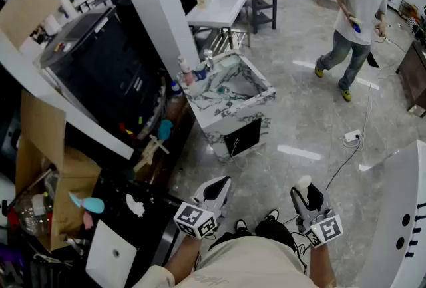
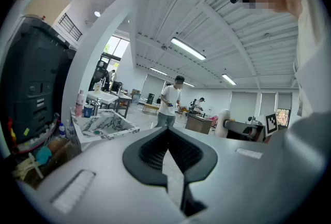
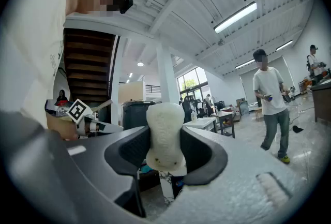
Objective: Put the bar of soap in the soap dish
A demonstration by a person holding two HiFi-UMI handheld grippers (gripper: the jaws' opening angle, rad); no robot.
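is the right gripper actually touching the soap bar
Touching: the right gripper view shows the right gripper clamped on both sides of the soap bar.

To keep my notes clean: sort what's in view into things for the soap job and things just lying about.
For the job: bar of soap, held in the right gripper's jaws. No soap dish can be made out.

Lying about: marble sink, bottles beside it, cardboard box, white table, power strip; left gripper, jaws shut and empty.
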